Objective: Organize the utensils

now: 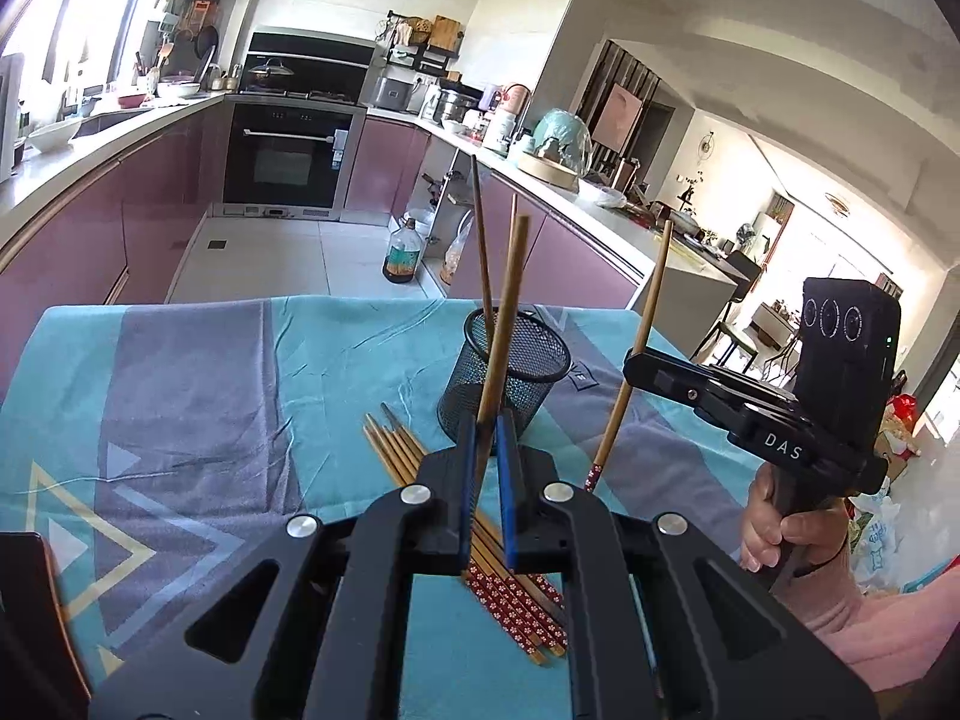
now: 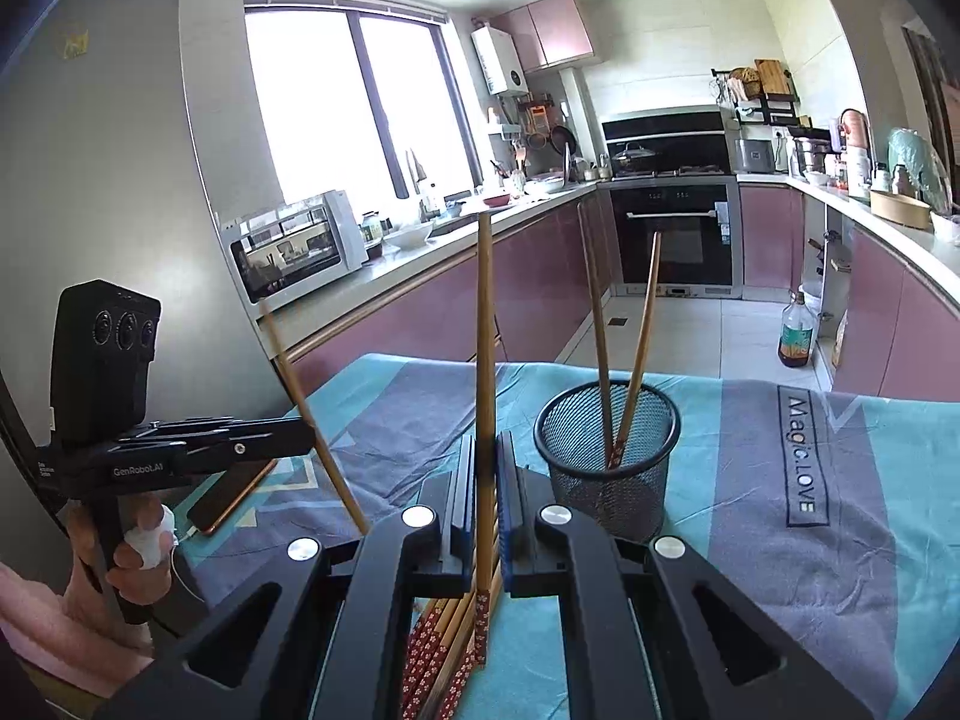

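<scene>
A: Start with the big picture. Where does the sorting stand?

B: On the table, under the teal and grey tablecloth point(image 1: 198, 360), the work is early. The black mesh cup point(image 2: 606, 456) stands upright near the far middle of the cloth, and only two chopsticks in the cup point(image 2: 630, 384) lean inside it, patterned red ends down, crossing low in the cup

A: And what is left?

B: Most of it. A loose bundle of chopsticks point(image 1: 510, 576) lies flat on the cloth just in front of the cup, tips toward it, red flowered handles toward the person. I can't count them exactly, but it looks like more than half a dozen

A: What are the tools doing?

B: Both carry one stick each. The left gripper point(image 1: 487, 450) has its jaws pinched narrow on a single left chopstick point(image 1: 507, 324), which stands nearly upright and crosses the cup in that view. The right gripper point(image 2: 487, 474) is pinched just as tightly on the right chopstick point(image 2: 485, 324), also near vertical, its flowered end hanging below the jaws over the bundle

A: So two more are on the way?

B: I'd judge so. Both sticks are clear of the cloth but not yet over the cup's mouth. After these go in, the bundle remains. A phone point(image 2: 231, 495) lies at the cloth's left edge, apart from the job
</scene>
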`<action>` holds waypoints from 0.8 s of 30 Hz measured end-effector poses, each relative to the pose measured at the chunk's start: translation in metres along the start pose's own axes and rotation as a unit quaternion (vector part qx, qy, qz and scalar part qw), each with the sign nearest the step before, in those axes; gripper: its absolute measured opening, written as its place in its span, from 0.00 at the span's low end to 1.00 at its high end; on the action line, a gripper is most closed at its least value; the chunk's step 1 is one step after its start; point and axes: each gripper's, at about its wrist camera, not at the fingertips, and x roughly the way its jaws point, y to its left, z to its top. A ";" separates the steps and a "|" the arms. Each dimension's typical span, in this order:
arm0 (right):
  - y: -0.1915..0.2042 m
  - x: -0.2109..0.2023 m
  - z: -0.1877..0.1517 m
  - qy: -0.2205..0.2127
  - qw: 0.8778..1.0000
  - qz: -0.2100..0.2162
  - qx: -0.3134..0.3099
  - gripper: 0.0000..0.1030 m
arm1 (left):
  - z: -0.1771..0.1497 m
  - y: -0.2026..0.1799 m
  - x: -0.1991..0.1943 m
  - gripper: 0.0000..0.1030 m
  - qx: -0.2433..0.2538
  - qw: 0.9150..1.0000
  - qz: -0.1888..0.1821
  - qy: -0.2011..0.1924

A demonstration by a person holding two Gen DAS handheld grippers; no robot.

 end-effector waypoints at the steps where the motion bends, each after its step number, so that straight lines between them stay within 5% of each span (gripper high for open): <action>1: 0.000 -0.002 0.001 -0.003 1.000 -0.001 -0.001 0.05 | 0.002 -0.002 -0.003 0.07 0.002 1.000 -0.002 -0.006; 14: -0.010 -0.012 0.024 -0.033 0.999 -0.009 -0.004 0.05 | 0.036 -0.016 -0.008 0.04 0.015 0.999 -0.027 -0.041; 24: -0.019 0.006 0.015 -0.006 1.000 -0.004 0.004 0.05 | 0.020 -0.003 0.025 0.04 -0.003 1.000 -0.004 0.015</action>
